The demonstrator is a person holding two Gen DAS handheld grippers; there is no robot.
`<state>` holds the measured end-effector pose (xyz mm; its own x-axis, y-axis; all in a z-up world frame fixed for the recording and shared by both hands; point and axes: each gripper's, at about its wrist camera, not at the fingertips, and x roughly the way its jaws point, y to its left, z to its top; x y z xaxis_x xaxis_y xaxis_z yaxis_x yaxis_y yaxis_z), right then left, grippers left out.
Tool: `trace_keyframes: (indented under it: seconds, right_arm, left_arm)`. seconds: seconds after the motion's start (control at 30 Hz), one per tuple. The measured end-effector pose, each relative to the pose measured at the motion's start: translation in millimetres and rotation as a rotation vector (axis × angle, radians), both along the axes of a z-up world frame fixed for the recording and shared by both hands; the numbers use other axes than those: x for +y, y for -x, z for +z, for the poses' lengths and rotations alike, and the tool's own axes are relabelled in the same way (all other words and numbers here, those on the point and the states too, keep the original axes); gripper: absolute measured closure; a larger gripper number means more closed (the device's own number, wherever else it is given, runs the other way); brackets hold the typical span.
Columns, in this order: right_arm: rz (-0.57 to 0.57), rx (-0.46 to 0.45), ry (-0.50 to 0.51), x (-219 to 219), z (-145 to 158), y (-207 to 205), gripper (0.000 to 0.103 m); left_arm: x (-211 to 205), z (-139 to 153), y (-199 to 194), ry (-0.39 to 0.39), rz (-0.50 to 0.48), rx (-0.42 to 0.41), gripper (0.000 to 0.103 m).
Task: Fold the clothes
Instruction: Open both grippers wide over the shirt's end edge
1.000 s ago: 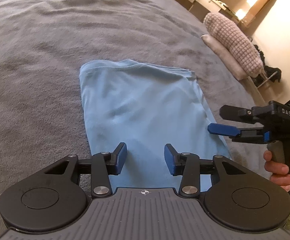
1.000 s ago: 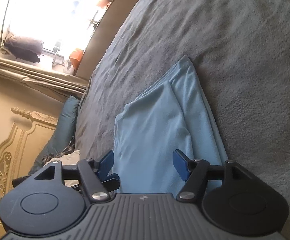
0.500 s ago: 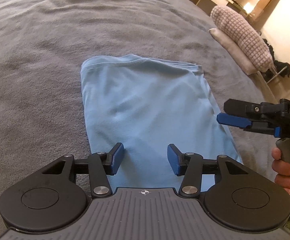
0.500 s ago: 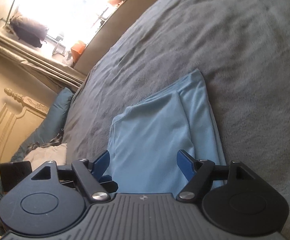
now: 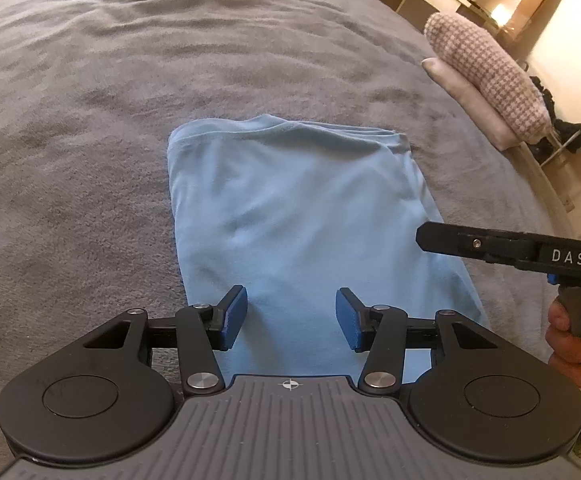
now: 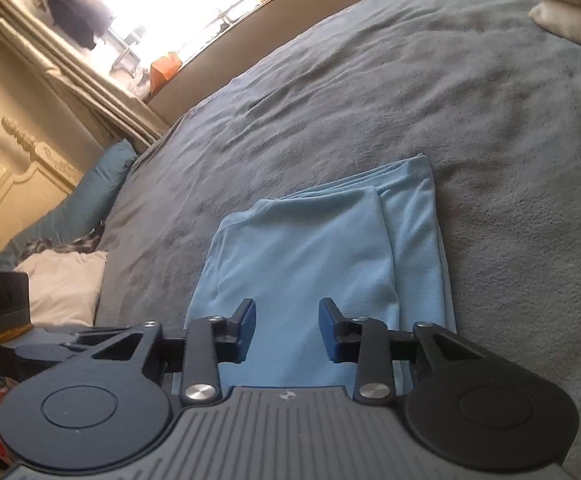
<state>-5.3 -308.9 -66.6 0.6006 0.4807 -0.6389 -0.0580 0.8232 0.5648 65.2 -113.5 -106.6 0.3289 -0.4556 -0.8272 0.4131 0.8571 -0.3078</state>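
The light blue garment lies folded into a narrow stack on the bed, perhaps one fold short, my left fingers spread empty above it, my right fingers closing on nothing.

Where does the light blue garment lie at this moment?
In both wrist views the light blue garment lies folded flat on the grey blanket, just ahead of both grippers; the checked pillow sits far off to its right in the left view.

White letters "DAS" on the black body of the right hand-held gripper, no other readable text
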Motion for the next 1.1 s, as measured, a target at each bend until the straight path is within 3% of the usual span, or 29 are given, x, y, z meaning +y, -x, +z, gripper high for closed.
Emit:
trace_keyframes:
  seconds: [0.3, 0.7, 0.9, 0.97, 1.1]
  right_arm:
    - [-0.028, -0.006, 0.0, -6, 2, 2, 0.069]
    - [-0.026, -0.001, 0.007, -7, 0, 1, 0.069]
    - [-0.071, 0.014, -0.01, -21, -3, -1, 0.067]
    - [-0.1, 0.021, -0.028, -31, -6, -3, 0.066]
    - [-0.184, 0.046, -0.074, -58, -16, -8, 0.059]
  left_arm:
    - [-2, 4, 2, -0.062, 0.005, -0.048, 0.054]
    - [-4, 1, 2, -0.105, 0.017, -0.047, 0.053]
    - [1, 5, 1, -0.114, 0.044, -0.08, 0.053]
    - [7, 5, -2, -0.111, 0.065, -0.094, 0.048]
    - [24, 0, -12, -0.102, 0.121, -0.082, 0.045]
